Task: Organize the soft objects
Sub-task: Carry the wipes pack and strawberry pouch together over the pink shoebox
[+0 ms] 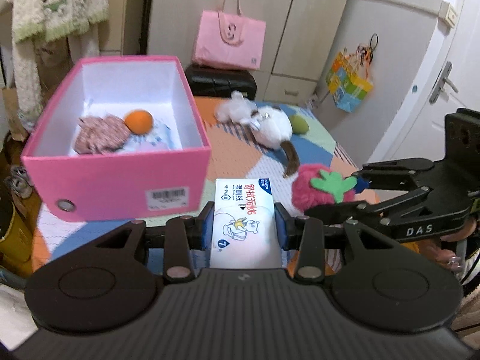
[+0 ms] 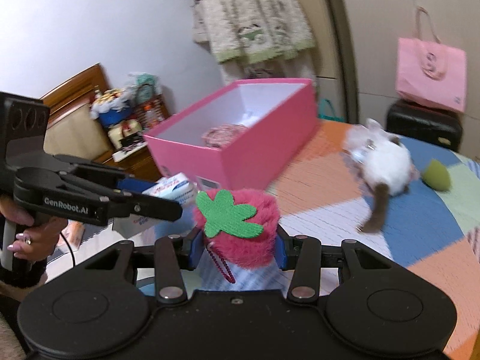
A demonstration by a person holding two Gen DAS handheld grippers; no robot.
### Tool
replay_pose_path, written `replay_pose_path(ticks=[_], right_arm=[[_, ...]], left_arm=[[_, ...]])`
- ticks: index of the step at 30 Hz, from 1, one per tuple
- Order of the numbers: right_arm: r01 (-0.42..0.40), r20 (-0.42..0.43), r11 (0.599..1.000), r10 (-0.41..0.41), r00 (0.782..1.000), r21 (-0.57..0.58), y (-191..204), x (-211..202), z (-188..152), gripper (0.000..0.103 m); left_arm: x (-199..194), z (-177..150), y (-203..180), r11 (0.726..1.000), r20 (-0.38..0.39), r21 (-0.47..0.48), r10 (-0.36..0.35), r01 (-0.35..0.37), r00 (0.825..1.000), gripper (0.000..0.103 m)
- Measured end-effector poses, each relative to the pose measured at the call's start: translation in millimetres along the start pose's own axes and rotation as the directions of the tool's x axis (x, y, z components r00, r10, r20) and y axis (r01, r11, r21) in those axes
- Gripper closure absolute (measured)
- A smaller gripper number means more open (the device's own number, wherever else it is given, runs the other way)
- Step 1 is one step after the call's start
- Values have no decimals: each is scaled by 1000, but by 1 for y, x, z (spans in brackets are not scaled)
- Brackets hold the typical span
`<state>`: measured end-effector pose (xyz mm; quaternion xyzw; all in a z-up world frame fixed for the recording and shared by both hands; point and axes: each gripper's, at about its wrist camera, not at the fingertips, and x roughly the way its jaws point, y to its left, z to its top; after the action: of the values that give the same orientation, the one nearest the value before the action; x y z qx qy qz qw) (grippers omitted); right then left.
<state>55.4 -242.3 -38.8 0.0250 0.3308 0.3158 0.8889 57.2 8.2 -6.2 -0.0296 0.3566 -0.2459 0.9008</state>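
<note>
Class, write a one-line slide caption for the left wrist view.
Left gripper holds a wipes pack near the pink box; right gripper carries the plush strawberry.

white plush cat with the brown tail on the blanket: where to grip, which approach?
Grip the white plush cat with the brown tail across its round white body, coming from above, fingers spanning its width. It lies flat on the patchwork blanket; the body is its bulkiest, most compressible part. The thin tail and fluffy head would likely slip.

A bed with a patchwork cover [image 1: 240, 150] carries everything. The pink box [image 1: 120, 186] stands on its left; a white plush cat [image 1: 270, 126] and a green ball [image 1: 300, 124] lie far right.
</note>
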Motion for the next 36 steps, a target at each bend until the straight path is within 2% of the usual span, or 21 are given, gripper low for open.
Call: replay_pose_path(ticks=[3,9,12,19,21,25,30,36], right_arm=[[-37,-2,999,37,999,-18,11,6,10,53],[-57,10,996,58,998,-62,27,14,33,53],[-48,24,994,50,998,-97,34,20,45,53],[-12,23,980,17,1000,-198,43,41,80,53],[1,28,976,6,1000,-217,43,49,91,53],[87,34,952,-81,996,-293,41,68,115,52],[81,-9,938,-89,996,-336,34,96,143,52],[20,-97,934,-58,994,-358,31,141,154,53]], left_arm=[[-11,5,5,1000,22,0,12,-12,1000,64],[-25,16,16,1000,79,0,12,-12,997,64],[-27,22,27,999,112,-38,-14,18,994,64],[-23,47,50,999,173,-47,29,-21,984,64],[-20,57,58,997,175,-57,52,-43,983,64],[-16,75,63,997,175,-15,73,-72,982,64],[3,91,82,992,149,-7,126,-126,981,64],[39,96,121,980,91,-64,192,-187,977,64]])
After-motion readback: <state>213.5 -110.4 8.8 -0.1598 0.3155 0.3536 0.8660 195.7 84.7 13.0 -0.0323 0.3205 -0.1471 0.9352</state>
